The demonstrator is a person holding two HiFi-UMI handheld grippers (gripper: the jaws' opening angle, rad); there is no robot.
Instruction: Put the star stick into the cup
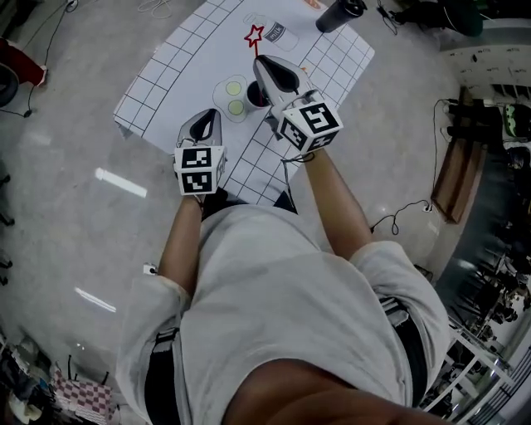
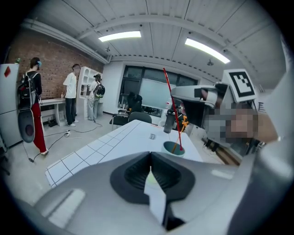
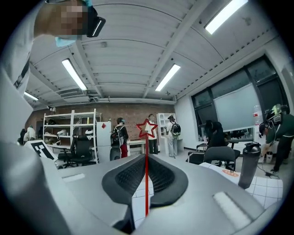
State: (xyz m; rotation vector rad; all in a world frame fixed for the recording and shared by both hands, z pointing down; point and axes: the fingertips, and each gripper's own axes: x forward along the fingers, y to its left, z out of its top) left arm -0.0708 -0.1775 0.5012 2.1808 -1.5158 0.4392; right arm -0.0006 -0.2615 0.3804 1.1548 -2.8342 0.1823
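Note:
The star stick is a thin red rod with an outlined red star point(image 1: 254, 35) on top. My right gripper point(image 1: 264, 65) is shut on the rod and holds it nearly upright; in the right gripper view the star point(image 3: 146, 129) stands above the closed jaws of that gripper point(image 3: 147, 183). The left gripper view shows the rod point(image 2: 171, 109) slanting down from the right gripper point(image 2: 180, 94), its lower end inside the teal cup point(image 2: 174, 148). In the head view the cup point(image 1: 255, 95) is mostly hidden under the right gripper. My left gripper point(image 1: 207, 123) hovers near the table's front edge, jaws together and empty.
The table is covered by a white gridded mat point(image 1: 178, 58). A round holder with two green discs point(image 1: 233, 96) lies left of the cup. A clear labelled glass point(image 1: 278, 33) and a dark bottle point(image 1: 338, 14) stand further back. Several people point(image 2: 71, 98) stand by the brick wall.

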